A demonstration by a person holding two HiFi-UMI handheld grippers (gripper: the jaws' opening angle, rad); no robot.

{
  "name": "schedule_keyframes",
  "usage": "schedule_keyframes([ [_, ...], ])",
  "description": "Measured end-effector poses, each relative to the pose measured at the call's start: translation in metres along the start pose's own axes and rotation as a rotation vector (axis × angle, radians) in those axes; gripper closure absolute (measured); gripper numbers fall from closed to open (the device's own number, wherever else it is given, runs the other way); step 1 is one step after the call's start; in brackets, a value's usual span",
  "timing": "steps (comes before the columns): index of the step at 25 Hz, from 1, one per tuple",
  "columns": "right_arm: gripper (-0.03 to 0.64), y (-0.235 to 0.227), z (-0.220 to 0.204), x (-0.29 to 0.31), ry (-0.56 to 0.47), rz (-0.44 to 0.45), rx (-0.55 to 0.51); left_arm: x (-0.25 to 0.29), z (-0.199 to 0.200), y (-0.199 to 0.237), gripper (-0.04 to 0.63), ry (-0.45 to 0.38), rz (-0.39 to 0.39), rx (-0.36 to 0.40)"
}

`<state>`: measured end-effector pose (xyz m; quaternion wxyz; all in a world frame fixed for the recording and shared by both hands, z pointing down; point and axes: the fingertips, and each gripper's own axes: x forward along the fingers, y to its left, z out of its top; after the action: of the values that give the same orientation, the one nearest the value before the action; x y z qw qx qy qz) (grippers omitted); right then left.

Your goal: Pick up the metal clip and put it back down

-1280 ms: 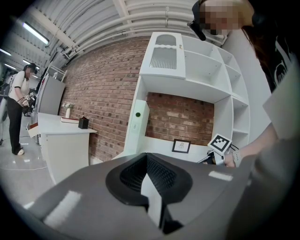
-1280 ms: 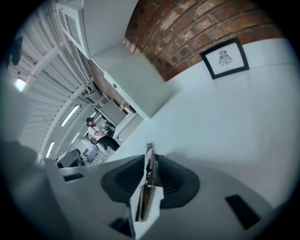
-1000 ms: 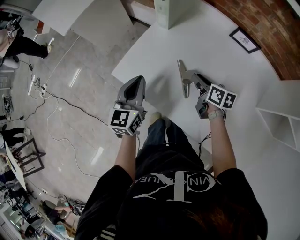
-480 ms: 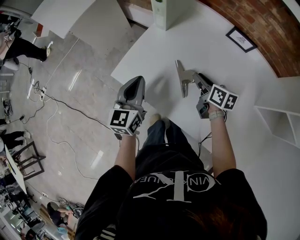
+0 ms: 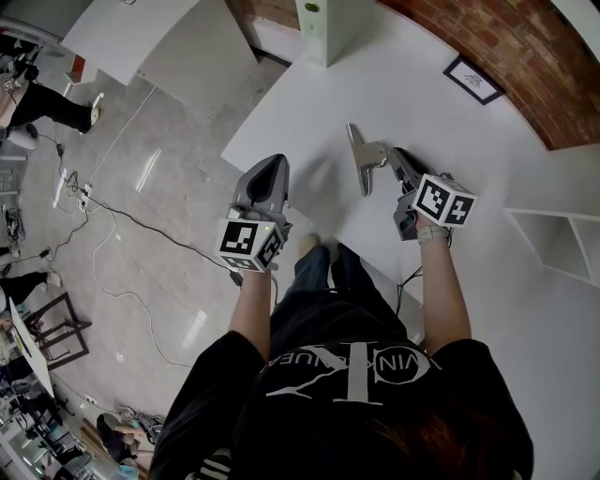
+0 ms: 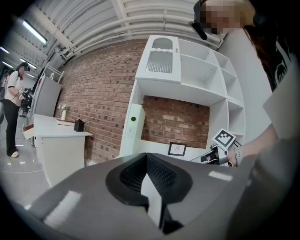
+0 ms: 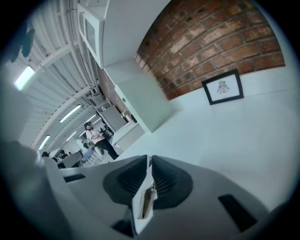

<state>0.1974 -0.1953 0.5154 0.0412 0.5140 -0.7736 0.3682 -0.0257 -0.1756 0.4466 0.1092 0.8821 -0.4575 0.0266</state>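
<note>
The metal clip (image 5: 362,157) is a bent silver piece over the white table (image 5: 309,112), and my right gripper (image 5: 396,159) is shut on its near end. In the right gripper view a thin sliver of the clip (image 7: 146,200) shows pinched between the closed jaws of the right gripper (image 7: 147,185). Whether the clip touches the tabletop I cannot tell. My left gripper (image 5: 271,165) hangs at the table's near-left edge, partly over the floor, well left of the clip. In its own view the left gripper (image 6: 149,180) is shut with nothing in it.
A small framed picture (image 5: 472,79) leans on the brick wall at the back right. A tall white cabinet (image 5: 326,21) stands at the table's far end, and white shelving (image 5: 562,244) is at the right. Cables (image 5: 103,202) trail over the floor to the left.
The right gripper has carried the clip a little to the left and farther from me. The left gripper has hardly moved.
</note>
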Motion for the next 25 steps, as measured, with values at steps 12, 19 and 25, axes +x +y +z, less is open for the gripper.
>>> schedule_keyframes([
  [12, 0.600, 0.018, 0.019, -0.019, -0.061, -0.024, -0.169, 0.000, 0.008, 0.002, 0.607, -0.019, -0.021, 0.013],
  [19, 0.603, 0.030, 0.032, -0.036, -0.099, -0.038, -0.278, -0.001, 0.019, -0.002, 0.607, -0.043, -0.026, 0.023],
  [25, 0.603, 0.039, 0.042, -0.047, -0.129, -0.047, -0.325, -0.001, 0.027, -0.004, 0.606, -0.056, -0.026, 0.028],
])
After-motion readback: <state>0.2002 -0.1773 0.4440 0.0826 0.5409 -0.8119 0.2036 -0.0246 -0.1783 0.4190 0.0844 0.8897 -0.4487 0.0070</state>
